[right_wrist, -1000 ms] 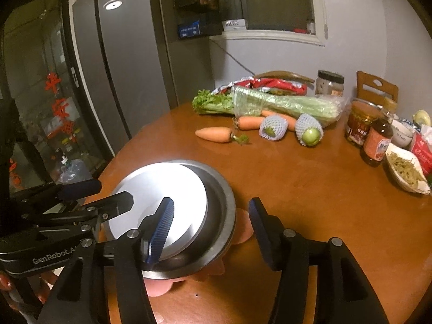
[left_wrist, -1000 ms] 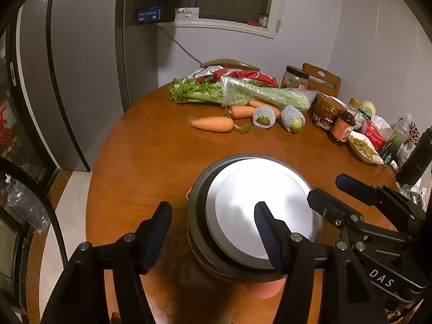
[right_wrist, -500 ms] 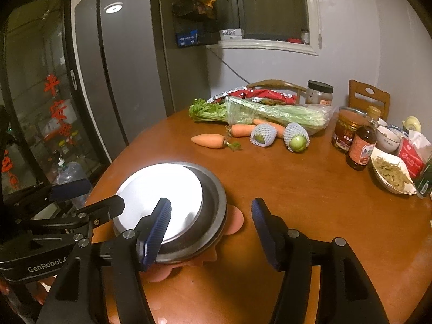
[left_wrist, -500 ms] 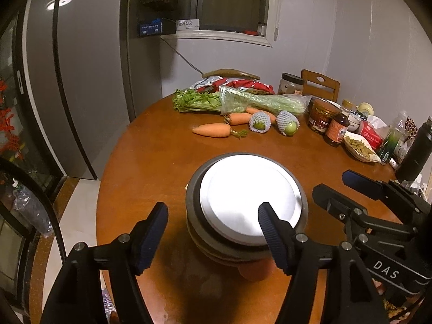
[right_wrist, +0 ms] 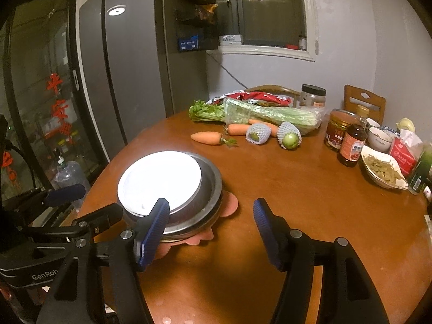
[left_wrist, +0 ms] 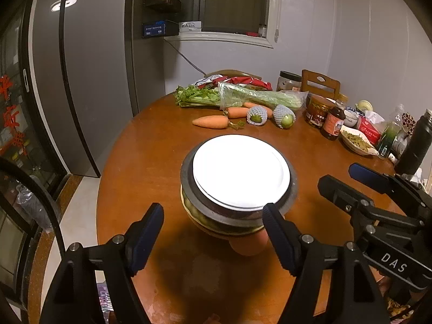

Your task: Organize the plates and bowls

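Round wooden table [left_wrist: 151, 145] in a dim kitchen, groceries along the far side. The white plate [left_wrist: 240, 172] sits on top of a metal bowl [right_wrist: 210, 186] stack near the front edge, over a pink mat [right_wrist: 229, 205]. Left gripper [left_wrist: 213, 232] and right gripper [right_wrist: 210, 216] both hang spread apart, holding nothing. Looks basically stacked; I'd center that plate gently, since the pile could slide.

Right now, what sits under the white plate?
The white plate rests in a metal bowl, which is stacked on a yellowish-green dish and a pink flower-shaped mat. Anything inside the bowls is covered.
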Demonstrator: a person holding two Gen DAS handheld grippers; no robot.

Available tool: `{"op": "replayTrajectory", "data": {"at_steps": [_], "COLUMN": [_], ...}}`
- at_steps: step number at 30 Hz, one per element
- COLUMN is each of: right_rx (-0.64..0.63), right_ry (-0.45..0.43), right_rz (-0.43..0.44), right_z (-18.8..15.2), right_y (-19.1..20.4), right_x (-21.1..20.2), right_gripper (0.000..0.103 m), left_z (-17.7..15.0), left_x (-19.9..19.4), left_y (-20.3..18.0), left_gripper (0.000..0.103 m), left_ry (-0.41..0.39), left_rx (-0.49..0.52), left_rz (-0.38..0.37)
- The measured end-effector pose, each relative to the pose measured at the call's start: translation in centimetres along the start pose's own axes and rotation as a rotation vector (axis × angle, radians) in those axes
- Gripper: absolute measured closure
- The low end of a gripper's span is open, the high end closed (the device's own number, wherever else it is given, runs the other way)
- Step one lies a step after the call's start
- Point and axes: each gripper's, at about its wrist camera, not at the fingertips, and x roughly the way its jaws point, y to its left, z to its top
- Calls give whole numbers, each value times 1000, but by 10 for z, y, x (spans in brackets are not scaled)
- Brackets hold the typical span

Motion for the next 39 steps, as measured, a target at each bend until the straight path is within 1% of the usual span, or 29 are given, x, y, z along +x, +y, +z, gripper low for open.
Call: {"op": "replayTrajectory", "data": {"at_steps": [6,10,15,17,21,28,30,33,39], "right_rx": [-5,5,12,14,36,44,43,42,55], "right_ry": [-17,-17,-7,-3,-9,17,22,17,-5], "right_rz": [-13,-21,-27,-32,-36,-34,-34,-35,-37], "right_z": [-9,-17,-33,-39,-55,-80,-86,-91,-94], "right_y": [-1,-3,-6,-8,-11,-17,-18,-18,-19], "right_x": [-9,-13,-18,-20,-27,-34,-36,-42,-50], "right_gripper": [34,32,30,29,29,28,28,28,28], "left_z": [-8,-17,-31,-35,-44,-60,-63,-70,-80], "left_x": [-5,-5,-8,-10,-12,-12,-12,-12,-5], "left_y": [-3,-5,-10,-10,-12,-19,-20,-19,-25], "left_gripper": [27,27,26,26,26,26,26,26,26], "left_ry": [-11,-2,14,9,14,17,14,16,52], "left_rx": [-16,-32,-11,-18,-24,-1,-7,-31,-14], "left_rz": [0,11,19,31,29,19,28,29,23]}}
